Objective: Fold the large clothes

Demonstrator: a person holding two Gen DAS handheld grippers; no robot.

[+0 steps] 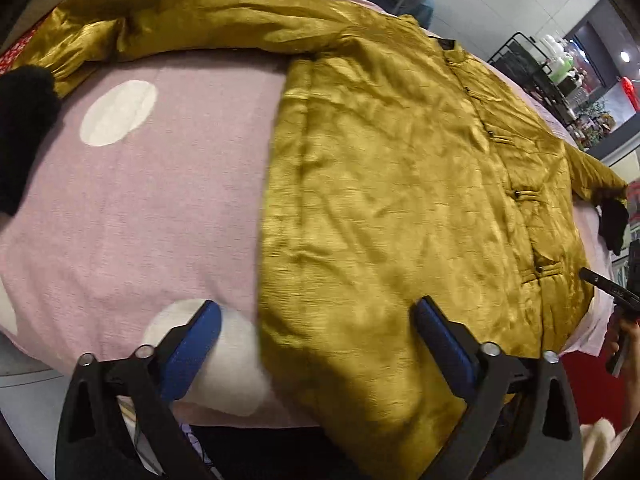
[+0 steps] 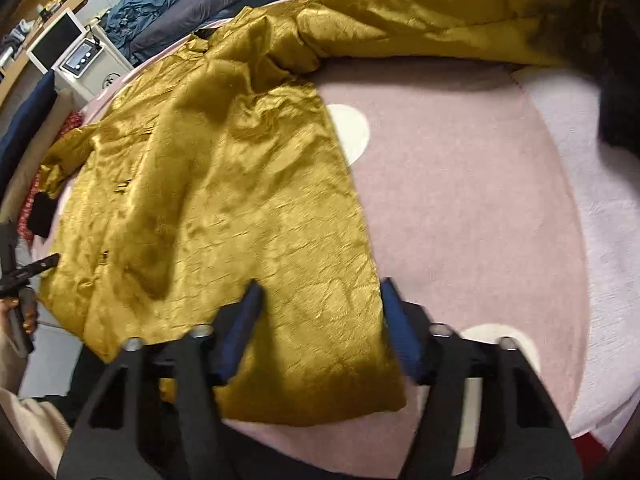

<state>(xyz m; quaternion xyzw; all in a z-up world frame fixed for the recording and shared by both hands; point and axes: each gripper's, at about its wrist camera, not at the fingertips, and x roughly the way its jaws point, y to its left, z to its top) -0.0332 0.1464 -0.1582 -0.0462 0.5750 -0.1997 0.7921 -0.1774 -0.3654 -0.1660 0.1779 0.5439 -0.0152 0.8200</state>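
Jacket (image 1: 400,184), mustard-gold and padded, lies spread front-up on a pink blanket (image 1: 160,208) with white dots. The left tongs (image 1: 316,340) stand wide open, gripping nothing: one blue pad sits over a white dot (image 1: 224,360) on bare blanket, the other over the gold cloth, so the jacket's side edge runs between them near the hem. The right tongs (image 2: 318,328) are likewise open and empty, straddling the opposite hem corner (image 2: 360,392); one pad lies over the cloth, the other right at the side edge. Whether any pad touches the fabric cannot be told.

Outward from each tool, that side edge runs straight away toward the armpit. Beside it the blanket lies bare up to the outstretched sleeve (image 1: 192,20) at the far end. The other sleeve (image 2: 460,16) spreads the same way. A row of knot buttons (image 1: 520,196) runs down the front. The near hem overhangs the blanket's near edge slightly.
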